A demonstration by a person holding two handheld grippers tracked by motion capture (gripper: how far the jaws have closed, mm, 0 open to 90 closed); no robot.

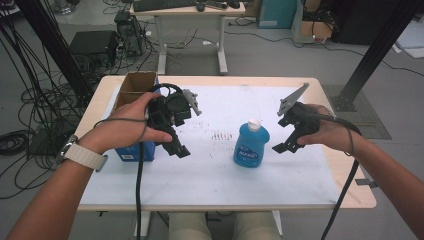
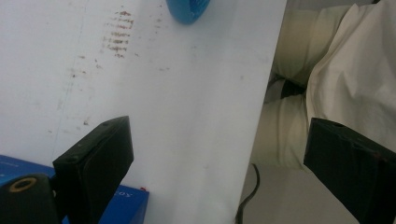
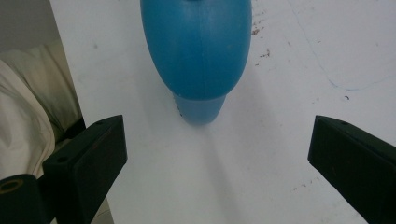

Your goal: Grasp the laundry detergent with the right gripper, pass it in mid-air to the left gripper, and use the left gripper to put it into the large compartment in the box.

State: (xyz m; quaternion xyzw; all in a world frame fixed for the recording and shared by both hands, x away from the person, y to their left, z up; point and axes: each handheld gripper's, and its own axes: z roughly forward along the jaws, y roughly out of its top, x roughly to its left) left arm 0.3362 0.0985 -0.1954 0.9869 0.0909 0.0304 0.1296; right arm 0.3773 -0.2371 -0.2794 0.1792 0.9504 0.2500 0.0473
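Observation:
A blue bottle (image 1: 251,144) with a white cap stands upright near the middle of the white sheet on the table (image 1: 350,180). My left gripper (image 1: 178,146) hovers to the bottle's left, held in a hand, jaws spread wide with nothing between them (image 2: 219,156). The bottle's base (image 2: 189,9) peeks in at the top of the left gripper view. My right gripper (image 1: 286,145) hangs just right of the bottle, open and pointed at it. In the right gripper view the bottle (image 3: 198,51) lies straight ahead, beyond the empty jaws (image 3: 215,156).
An open cardboard box with blue sides (image 1: 134,92) stands at the table's left edge, behind the left hand; its blue side (image 2: 126,203) shows by the left jaw. Brown smudges (image 1: 221,135) mark the sheet. A desk (image 1: 187,10), black posts and floor cables lie beyond.

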